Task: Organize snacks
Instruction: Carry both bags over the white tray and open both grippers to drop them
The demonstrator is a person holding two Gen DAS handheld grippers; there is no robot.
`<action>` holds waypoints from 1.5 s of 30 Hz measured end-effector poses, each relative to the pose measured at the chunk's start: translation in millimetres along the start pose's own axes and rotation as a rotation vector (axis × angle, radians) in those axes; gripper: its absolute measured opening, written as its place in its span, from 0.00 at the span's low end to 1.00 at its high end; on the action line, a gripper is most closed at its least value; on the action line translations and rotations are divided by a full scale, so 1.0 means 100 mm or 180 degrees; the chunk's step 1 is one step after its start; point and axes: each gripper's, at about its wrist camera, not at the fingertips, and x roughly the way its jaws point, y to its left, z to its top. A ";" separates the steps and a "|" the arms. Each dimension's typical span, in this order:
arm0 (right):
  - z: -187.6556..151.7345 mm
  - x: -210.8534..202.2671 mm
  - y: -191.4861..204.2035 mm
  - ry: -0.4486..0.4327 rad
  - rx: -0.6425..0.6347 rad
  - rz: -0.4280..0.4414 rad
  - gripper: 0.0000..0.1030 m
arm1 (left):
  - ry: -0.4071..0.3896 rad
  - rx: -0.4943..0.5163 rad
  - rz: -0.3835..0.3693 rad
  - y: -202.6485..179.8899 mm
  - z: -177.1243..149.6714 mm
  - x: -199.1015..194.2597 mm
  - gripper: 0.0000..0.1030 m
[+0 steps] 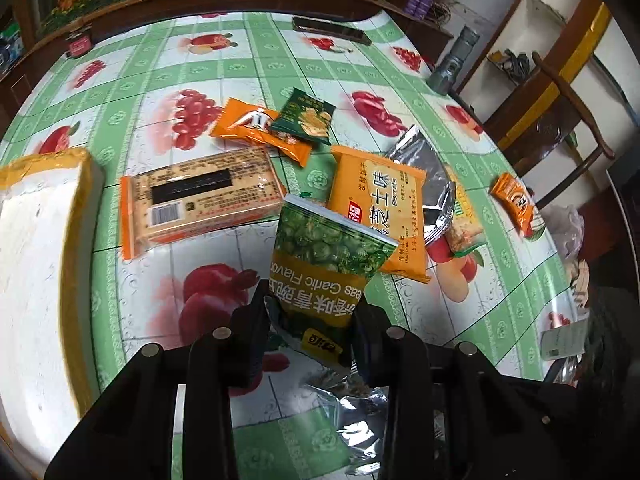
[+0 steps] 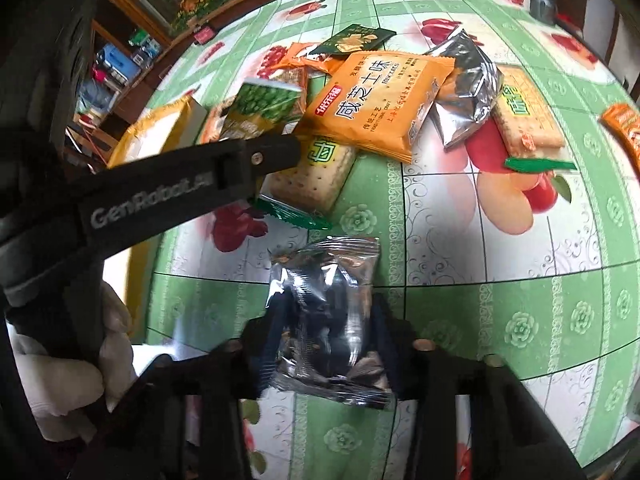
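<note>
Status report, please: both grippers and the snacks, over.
Left gripper shut on green pea packet. Right gripper shut on silver packet. Other snacks loose on table.

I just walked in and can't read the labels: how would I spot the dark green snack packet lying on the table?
Start at the white box with the yellow rim on the fruit-print tablecloth and look past the long cracker pack. Two small packets overlap there. The dark green packet lies on top of an orange packet; it alone is dark green and pictures pale crisps.
</note>
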 end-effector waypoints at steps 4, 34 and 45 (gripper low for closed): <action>0.00 -0.03 -0.04 0.0041 0.0029 0.0044 0.34 | -0.0091 -0.0132 -0.0004 0.06 -0.02 -0.17 0.32; 0.00 -0.12 0.68 -0.0036 -0.0609 -0.0305 0.57 | -0.0609 -0.0512 0.0685 0.61 -0.32 -1.07 0.32; 0.28 -0.06 1.27 -0.0116 -0.0848 0.0014 0.57 | -0.0614 -0.0633 0.0959 1.11 -0.34 -1.20 0.33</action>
